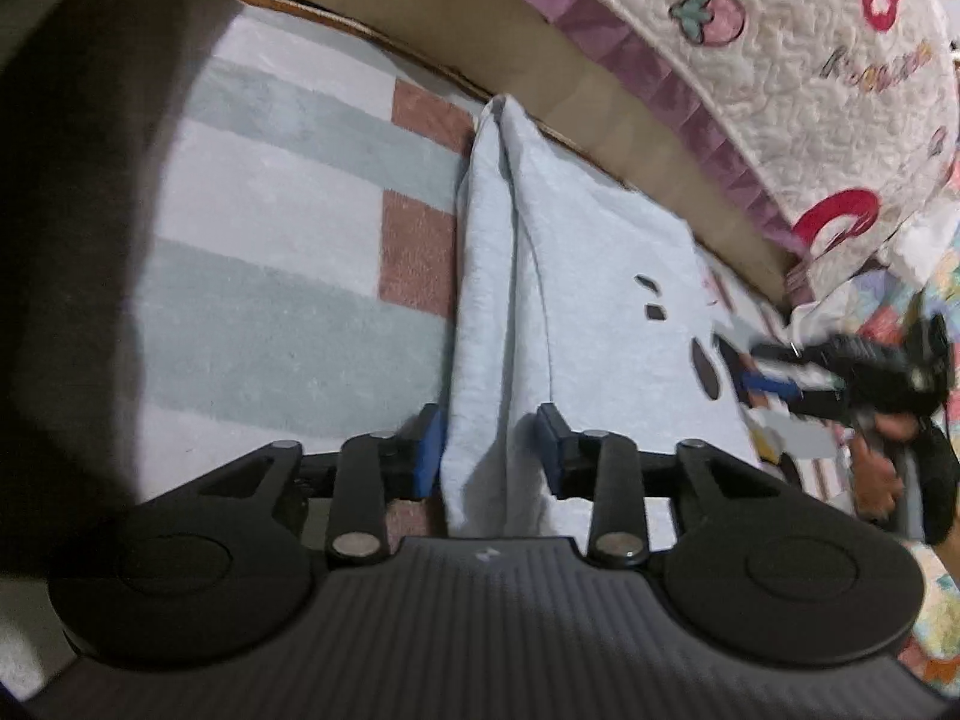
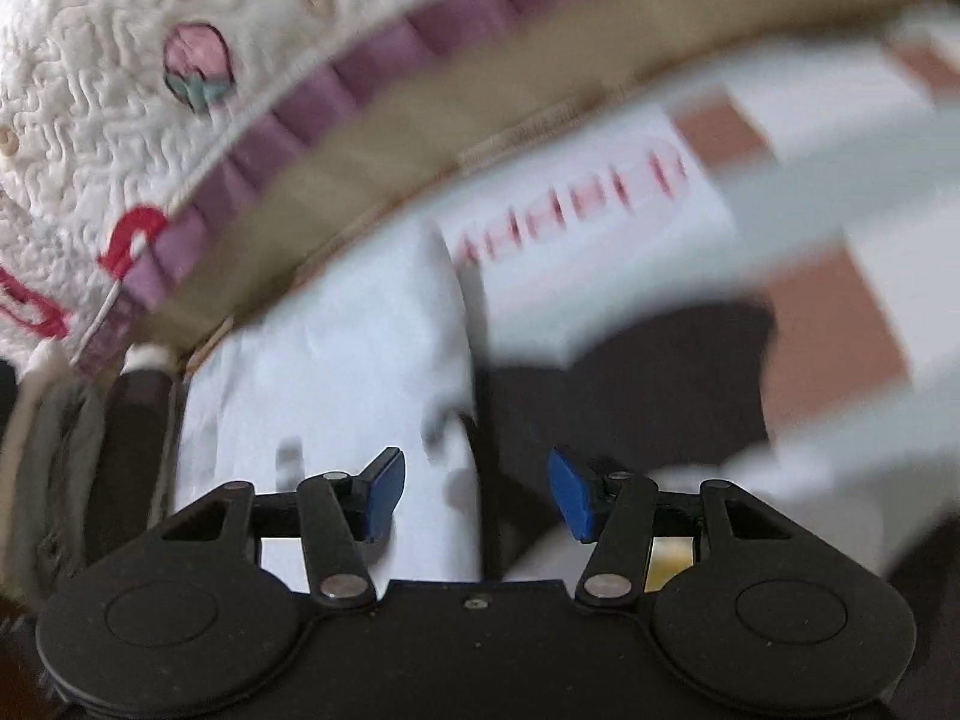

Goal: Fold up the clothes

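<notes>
Garment [image 1: 576,300], pale blue, lies on the striped rug [image 1: 270,228] mid-frame in your left wrist view, beside the bed base, its folded edge ridged up. Your left gripper [image 1: 491,450] straddles that ridge, pads parted and not pressing, likely letting go. Your right gripper [image 2: 477,495] hangs wide and empty over the cloth's edge; the view is blurred.

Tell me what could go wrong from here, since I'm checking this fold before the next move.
1. A raised ridge of the pale blue garment sits between the left gripper pads, which look parted; pulling back could drag it and undo the fold.
2. The right gripper, open and blurred, is over the garment's edge; it may snag it.
3. The garment's far end lies close to the bed quilt, leaving little room there.
</notes>
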The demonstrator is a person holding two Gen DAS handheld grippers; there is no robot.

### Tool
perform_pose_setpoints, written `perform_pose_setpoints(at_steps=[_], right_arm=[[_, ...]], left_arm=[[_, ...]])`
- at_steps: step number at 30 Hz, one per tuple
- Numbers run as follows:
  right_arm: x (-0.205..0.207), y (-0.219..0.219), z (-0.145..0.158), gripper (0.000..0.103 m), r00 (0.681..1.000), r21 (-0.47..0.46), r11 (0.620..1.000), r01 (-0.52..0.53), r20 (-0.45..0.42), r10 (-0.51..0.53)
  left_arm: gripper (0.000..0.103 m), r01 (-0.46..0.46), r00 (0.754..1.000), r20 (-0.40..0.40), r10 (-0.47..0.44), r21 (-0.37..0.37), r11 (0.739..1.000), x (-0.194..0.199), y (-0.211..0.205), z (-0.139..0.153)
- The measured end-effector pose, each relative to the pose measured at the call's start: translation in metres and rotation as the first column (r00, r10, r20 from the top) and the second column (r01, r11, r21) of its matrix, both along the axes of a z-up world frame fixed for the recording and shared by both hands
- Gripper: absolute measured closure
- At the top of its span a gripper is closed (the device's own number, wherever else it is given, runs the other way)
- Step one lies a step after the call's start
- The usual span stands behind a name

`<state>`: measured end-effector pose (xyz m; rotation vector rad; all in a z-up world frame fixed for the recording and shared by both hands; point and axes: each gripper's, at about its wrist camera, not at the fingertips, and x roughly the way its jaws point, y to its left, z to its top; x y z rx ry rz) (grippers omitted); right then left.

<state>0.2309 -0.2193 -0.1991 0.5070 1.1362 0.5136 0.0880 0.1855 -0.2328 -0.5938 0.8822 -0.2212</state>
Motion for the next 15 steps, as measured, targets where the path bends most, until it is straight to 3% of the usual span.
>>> perform_pose_setpoints(at_steps=[6, 10, 13, 14, 15], right_arm=[[-0.024, 0.002, -0.027, 0.044, 0.983, 0.164, 0.974, -0.153, -0.077, 0.167], [-0.024, 0.009, -0.027, 0.046, 0.970, 0.168, 0.962, -0.217, -0.071, 0.231], [-0.022, 0.006, -0.021, 0.045, 0.976, 0.121, 0.971, -0.207, -0.047, 0.214], [-0.021, 0.005, -0.020, 0.045, 0.978, 0.107, 0.974, -0.198, -0.038, 0.203], [-0.020, 0.003, -0.020, 0.045, 0.981, 0.099, 0.978, -0.186, -0.031, 0.190]], left_arm=[[0.062, 0.039, 0.999, 0.012, -0.039, -0.020, 0.999, 0.027, 0.002, -0.002], [0.062, 0.082, 0.997, 0.004, -0.082, 0.033, 0.996, 0.054, -0.005, 0.002], [0.056, 0.121, 0.993, 0.004, -0.122, 0.082, 0.989, 0.060, -0.017, 0.006], [0.057, 0.145, 0.989, 0.003, -0.145, 0.074, 0.987, 0.058, -0.019, 0.006], [0.077, 0.174, 0.985, 0.002, -0.175, 0.063, 0.983, 0.056, -0.022, 0.006]])
